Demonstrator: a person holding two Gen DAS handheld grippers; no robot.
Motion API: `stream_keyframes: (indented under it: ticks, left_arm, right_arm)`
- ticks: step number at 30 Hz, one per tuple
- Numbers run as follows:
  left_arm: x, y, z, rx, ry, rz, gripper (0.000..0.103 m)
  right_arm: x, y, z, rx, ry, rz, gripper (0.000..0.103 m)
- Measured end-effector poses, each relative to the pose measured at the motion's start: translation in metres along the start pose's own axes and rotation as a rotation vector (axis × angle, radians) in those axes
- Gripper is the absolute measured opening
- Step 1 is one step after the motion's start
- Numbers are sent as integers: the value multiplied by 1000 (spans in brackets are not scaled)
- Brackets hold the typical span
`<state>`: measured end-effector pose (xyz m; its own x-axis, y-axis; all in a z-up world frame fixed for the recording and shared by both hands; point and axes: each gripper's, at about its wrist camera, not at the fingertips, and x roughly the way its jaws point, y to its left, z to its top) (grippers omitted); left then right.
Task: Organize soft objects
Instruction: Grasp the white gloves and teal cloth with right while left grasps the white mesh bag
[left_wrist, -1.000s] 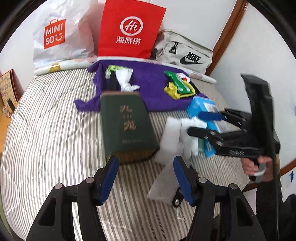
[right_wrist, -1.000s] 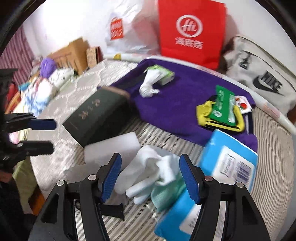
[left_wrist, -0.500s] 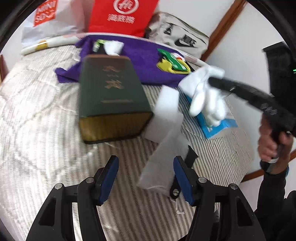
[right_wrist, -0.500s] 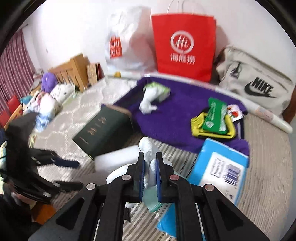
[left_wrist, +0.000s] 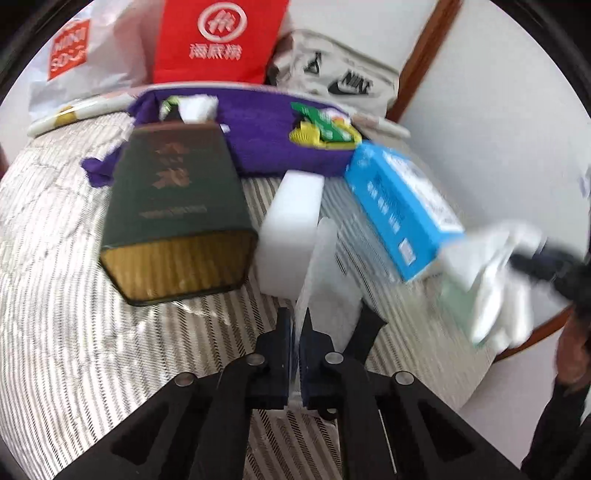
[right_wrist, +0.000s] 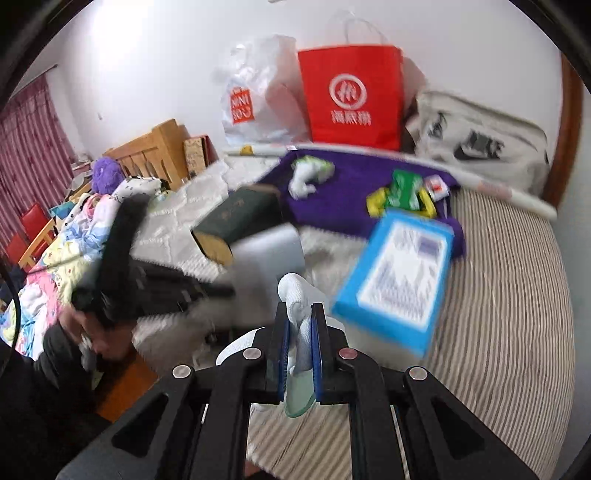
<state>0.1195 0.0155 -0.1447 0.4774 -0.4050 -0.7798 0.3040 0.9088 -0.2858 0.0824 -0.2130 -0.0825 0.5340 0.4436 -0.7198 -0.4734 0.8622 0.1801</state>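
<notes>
The striped bed mattress (left_wrist: 66, 295) fills the left wrist view, and at twelve o'clock on it lies the purple cloth (left_wrist: 258, 144), spread wide below the red paper shopping bag (left_wrist: 218, 40). At ten o'clock of centre sits the dark green rectangular box with gold lettering (left_wrist: 173, 206), lying flat with its gold end facing the camera. At two o'clock, the blue and white rectangular packet (left_wrist: 402, 210) is tilted, one end raised off the stripes. Just right of the green box rests the white foam block (left_wrist: 291, 236), touching the box's side.

Now the left gripper (left_wrist: 295, 332), pointing steeply down from six o'clock: its fingers are pressed together on a thin translucent white foam sheet (left_wrist: 321, 254), which stands on edge up between the pads, in front of the foam block.

Over at four o'clock, blurred, the right gripper (right_wrist: 299, 321) hangs above the mattress edge, angled down. In its own view its blue pads pinch a white fabric glove (right_wrist: 295, 295); the glove pokes up above the fingertips and a pale green bit of it hangs below. At eight o'clock there, a hand (right_wrist: 99, 332) grips the other tool's black handle, heavily blurred.
</notes>
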Motion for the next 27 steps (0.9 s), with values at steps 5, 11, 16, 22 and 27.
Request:
stream_keyframes:
  ticks: [5, 11, 16, 22, 27]
  left_arm:
    - [-42, 3, 1, 1, -75, 69, 4]
    - [-64, 27, -13, -33, -45, 195, 4]
    - [-41, 47, -31, -81, 40, 243, 12]
    - [-30, 42, -39, -54, 43, 256, 51]
    - [-25, 28, -38, -24, 39, 244, 66]
  right_arm:
    - [8, -17, -29, 60, 39, -41, 10]
    - [22, -21, -47, 77, 68, -55, 11]
    - [35, -24, -55, 84, 63, -78, 17]
    - [33, -31, -60, 130, 41, -90, 58]
    - [42, -33, -64, 170, 52, -66, 60]
